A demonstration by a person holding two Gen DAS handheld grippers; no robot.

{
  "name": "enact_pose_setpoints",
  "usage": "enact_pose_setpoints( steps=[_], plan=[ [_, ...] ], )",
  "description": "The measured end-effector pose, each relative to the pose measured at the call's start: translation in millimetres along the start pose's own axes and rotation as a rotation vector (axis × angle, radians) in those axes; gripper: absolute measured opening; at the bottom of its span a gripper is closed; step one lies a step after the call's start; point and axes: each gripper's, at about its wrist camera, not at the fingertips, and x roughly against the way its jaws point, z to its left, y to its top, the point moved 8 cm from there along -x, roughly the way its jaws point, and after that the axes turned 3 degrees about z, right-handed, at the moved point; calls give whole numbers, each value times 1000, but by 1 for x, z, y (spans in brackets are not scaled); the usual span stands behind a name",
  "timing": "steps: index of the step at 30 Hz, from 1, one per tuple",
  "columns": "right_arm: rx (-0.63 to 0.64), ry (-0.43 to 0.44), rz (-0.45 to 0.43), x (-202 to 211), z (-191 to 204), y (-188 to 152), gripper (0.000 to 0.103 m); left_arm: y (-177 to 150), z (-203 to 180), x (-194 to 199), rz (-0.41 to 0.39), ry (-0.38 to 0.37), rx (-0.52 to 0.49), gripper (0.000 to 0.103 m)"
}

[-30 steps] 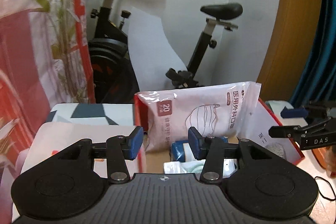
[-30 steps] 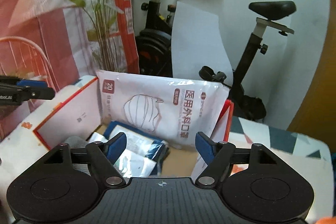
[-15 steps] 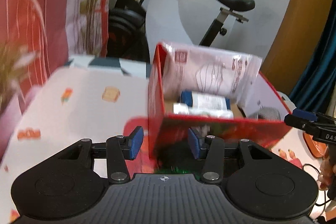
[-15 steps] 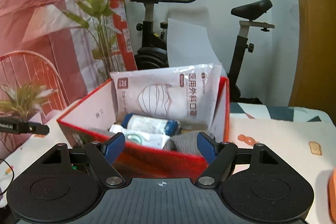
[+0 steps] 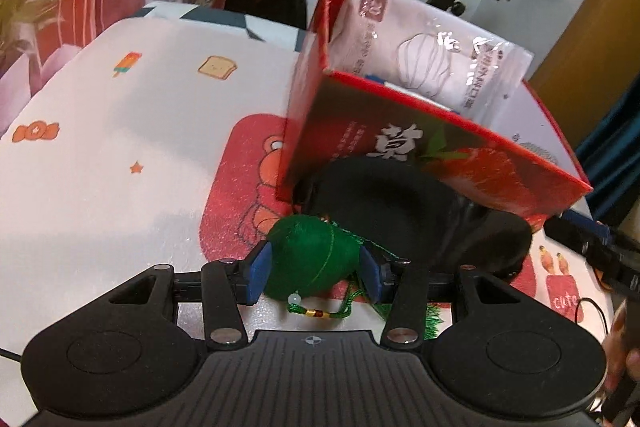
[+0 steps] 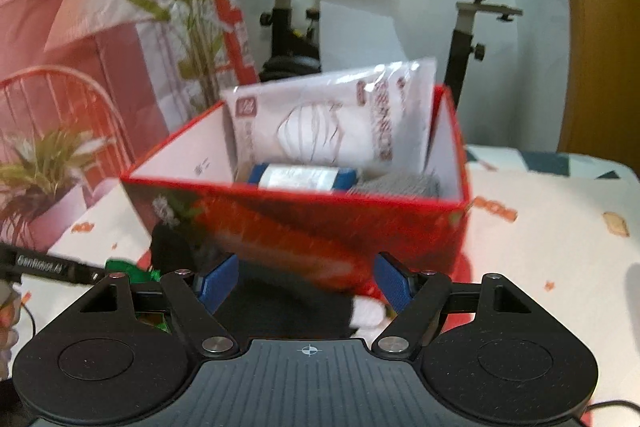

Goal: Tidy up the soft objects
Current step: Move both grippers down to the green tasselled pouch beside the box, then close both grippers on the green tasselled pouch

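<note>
Just in front of the red box [image 5: 424, 151], the left gripper [image 5: 316, 269] brackets a green stuffed pouch [image 5: 314, 259], its blue pads close against both flanks; whether they are pressing yet I cannot tell, though the straddle looks meant for a pickup. The pouch lies on the table mat beside the box's near wall, its beaded tassel [image 5: 316, 313] trailing away from the box. Between pouch and box rests a black soft item [image 5: 416, 215], touching the box front. The right gripper [image 6: 307, 283] hovers spread and empty over that black item [image 6: 280, 303], likely claiming it next. Inside the box, a mask packet [image 6: 336, 123] leans on the far wall above a blue-ended roll [image 6: 302, 177], presumably sorted already.
</note>
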Motion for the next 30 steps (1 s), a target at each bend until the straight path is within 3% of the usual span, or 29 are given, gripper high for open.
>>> enact_pose_setpoints(
  steps=[12, 17, 30],
  plan=[
    [-44, 6, 98, -15, 0, -25, 72, 0, 0, -13, 30, 33, 27, 52],
    [-89, 12, 147, -21, -4, -41, 72, 2, -3, -16, 28, 34, 40, 58],
    [-134, 38, 171, -23, -7, -53, 72, -5, -19, -18, 50, 5, -2, 58]
  ],
)
